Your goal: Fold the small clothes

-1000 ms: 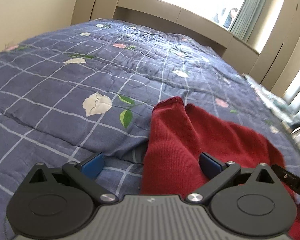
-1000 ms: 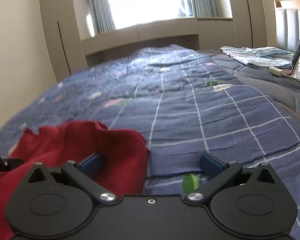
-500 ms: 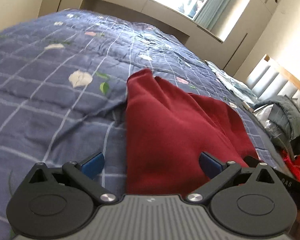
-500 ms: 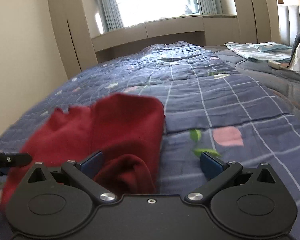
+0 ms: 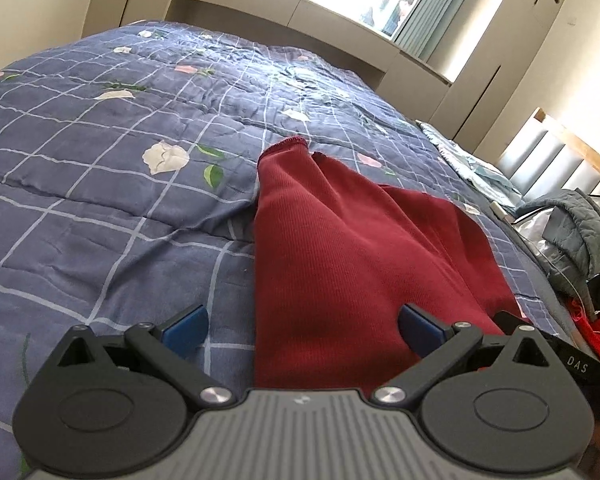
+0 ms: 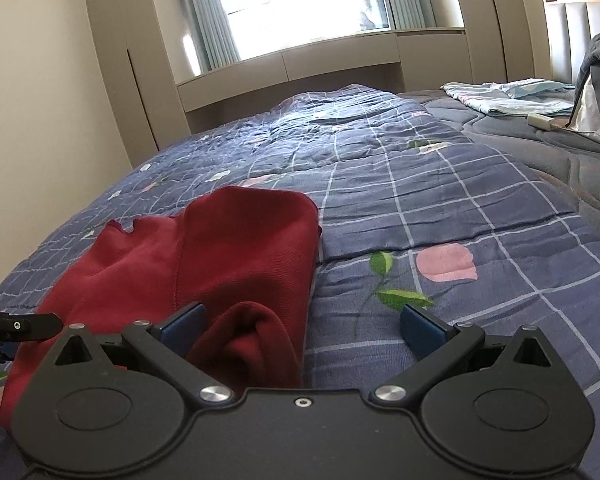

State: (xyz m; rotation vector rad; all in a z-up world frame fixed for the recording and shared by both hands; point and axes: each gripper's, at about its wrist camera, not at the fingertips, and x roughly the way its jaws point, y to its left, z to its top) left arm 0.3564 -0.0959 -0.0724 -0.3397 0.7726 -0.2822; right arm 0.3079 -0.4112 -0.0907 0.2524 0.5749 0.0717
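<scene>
While the dark red ribbed knit garment [image 5: 352,248] lies spread on the blue checked floral quilt [image 5: 112,168] of the bed, the left tool [image 5: 302,326] and right tool [image 6: 302,324] hover over its near edge, blue pads apart, gripping nothing.

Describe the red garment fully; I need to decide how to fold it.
The red garment is a dark red, fine-ribbed knit lying on the blue checked quilt. It is partly flat and stretches away from both grippers. Two narrow hemmed ends lie at its far end. One side is folded over with a seam showing, and a bunched lump sits between the open right gripper's fingers. Neither gripper visibly clamps it.
</scene>
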